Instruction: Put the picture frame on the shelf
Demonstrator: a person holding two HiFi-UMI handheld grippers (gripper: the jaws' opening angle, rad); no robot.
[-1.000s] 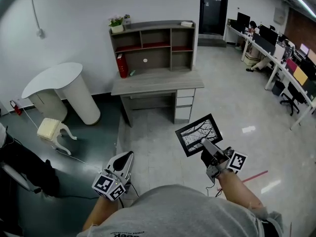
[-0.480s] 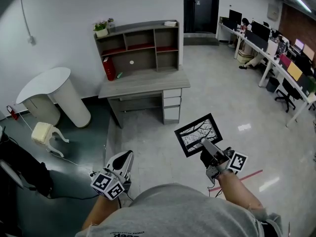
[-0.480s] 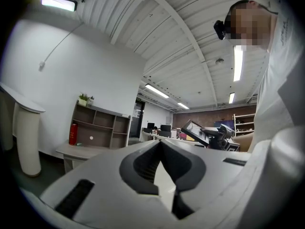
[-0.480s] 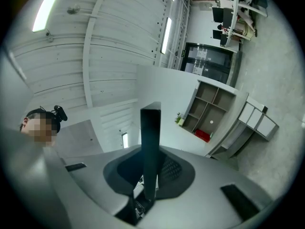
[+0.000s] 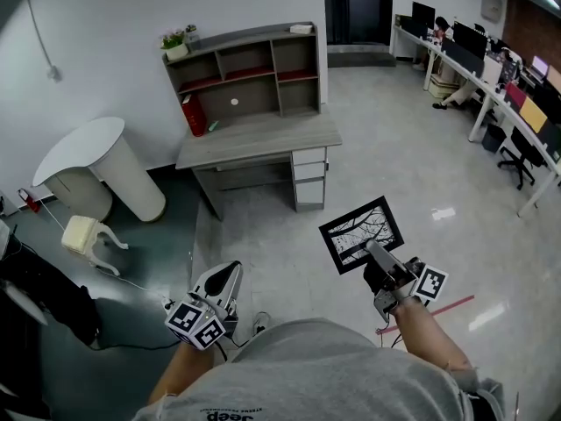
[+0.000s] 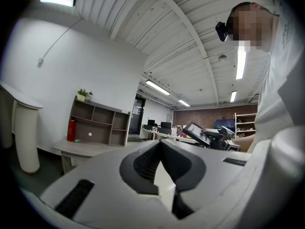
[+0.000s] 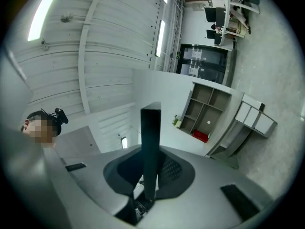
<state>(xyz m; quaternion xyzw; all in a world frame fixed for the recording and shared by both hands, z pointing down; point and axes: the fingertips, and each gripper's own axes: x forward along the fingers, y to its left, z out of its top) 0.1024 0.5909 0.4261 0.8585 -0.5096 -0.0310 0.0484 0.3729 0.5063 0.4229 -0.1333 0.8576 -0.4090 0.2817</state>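
The shelf point(image 5: 250, 68) sits on the desk point(image 5: 263, 139), round table point(image 5: 83, 146) at its left, picture frame point(image 5: 361, 233) well before it.

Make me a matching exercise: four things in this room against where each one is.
1 picture frame
2 potted plant
3 red canister
4 cream stool

A on top of the shelf
B on the floor by the white table
C in the right gripper
D on the desk

Pairs: 1-C, 2-A, 3-D, 4-B
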